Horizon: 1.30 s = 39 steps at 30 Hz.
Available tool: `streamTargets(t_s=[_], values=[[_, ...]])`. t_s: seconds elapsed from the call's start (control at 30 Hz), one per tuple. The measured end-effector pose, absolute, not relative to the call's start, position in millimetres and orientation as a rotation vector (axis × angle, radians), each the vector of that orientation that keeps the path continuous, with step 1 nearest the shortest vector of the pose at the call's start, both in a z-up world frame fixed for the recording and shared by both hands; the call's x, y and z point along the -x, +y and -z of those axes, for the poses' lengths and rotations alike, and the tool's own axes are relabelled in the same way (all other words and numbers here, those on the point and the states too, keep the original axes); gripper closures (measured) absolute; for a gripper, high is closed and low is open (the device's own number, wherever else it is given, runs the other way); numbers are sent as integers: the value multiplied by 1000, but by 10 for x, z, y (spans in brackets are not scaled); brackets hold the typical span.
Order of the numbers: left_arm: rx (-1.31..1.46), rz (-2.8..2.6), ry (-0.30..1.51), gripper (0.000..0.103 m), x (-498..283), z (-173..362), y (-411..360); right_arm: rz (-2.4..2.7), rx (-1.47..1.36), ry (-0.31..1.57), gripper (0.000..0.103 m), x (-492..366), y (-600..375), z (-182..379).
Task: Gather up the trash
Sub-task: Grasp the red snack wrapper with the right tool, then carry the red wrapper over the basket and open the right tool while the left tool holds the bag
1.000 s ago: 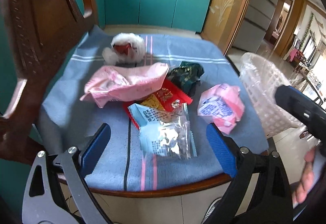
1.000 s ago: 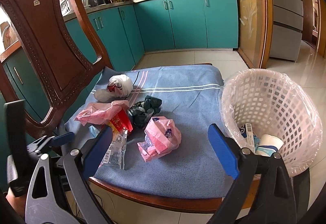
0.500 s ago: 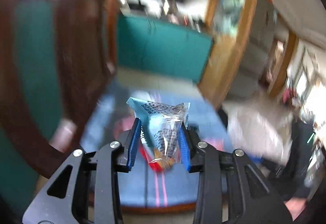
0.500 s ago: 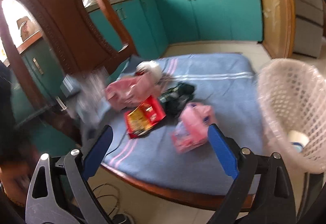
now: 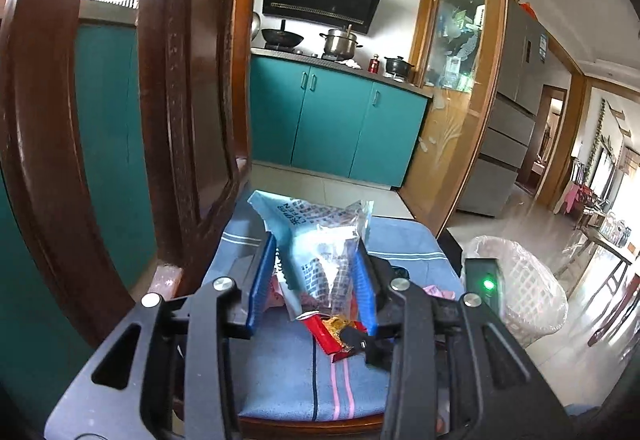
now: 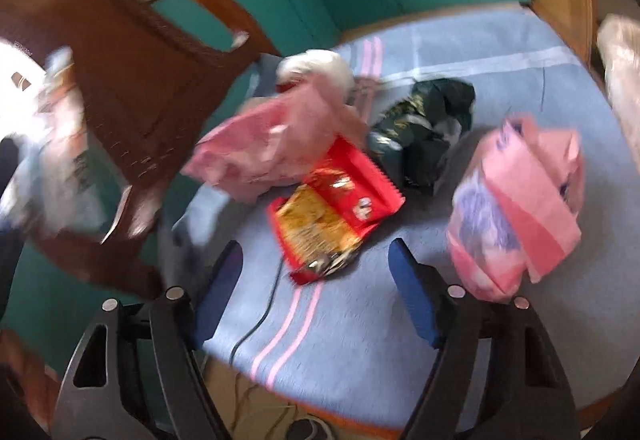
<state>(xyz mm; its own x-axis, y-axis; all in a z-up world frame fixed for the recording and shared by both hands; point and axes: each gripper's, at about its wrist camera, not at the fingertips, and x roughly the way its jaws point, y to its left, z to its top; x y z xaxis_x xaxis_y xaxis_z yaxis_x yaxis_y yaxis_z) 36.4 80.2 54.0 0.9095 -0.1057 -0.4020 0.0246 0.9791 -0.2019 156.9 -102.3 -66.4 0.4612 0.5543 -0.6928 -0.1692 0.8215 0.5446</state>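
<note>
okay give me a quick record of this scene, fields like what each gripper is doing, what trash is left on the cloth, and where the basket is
left gripper: shut on clear wrapper, lifted above the cloth
right gripper: open, empty, low over the cloth
trash left: red packet, two pink bags, dark wrapper, white bag
basket: off the cloth's right edge

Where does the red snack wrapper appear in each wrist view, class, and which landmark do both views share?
Left wrist: the red snack wrapper lies low at centre, partly hidden behind the held packet.
Right wrist: red snack wrapper at centre, fully visible on the cloth.
Shared landmark: the pink stripes on the blue cloth.
</note>
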Motion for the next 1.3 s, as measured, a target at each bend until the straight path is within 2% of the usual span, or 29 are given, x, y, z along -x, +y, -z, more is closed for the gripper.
streamTargets(t_s=[0.1, 0.13, 0.17, 0.2, 0.23, 0.33, 0.7, 1.3], values=[[198, 66, 434, 65, -407, -538, 810, -436, -451, 964, 35, -1705, -991, 693], [197, 67, 438, 65, -414, -532, 804, -439, -452, 961, 45, -1731, -965, 708], [197, 68, 439, 65, -418, -533, 804, -444, -441, 963, 48, -1759, -938, 722], [192, 73, 443, 65, -426, -528, 791, -447, -429, 958, 56, -1760, -924, 720], [187, 72, 443, 65, -423, -524, 767, -470, -417, 953, 68, -1732, -904, 695], [183, 73, 452, 65, -430, -519, 750, -505, -352, 924, 82, -1612, -885, 516], [141, 95, 486, 62, -514, -482, 542, -394, -36, 607, 82, -837, -1403, -475], [84, 101, 523, 61, -554, -376, 397, -370, -10, 633, 82, -975, -1444, -369]])
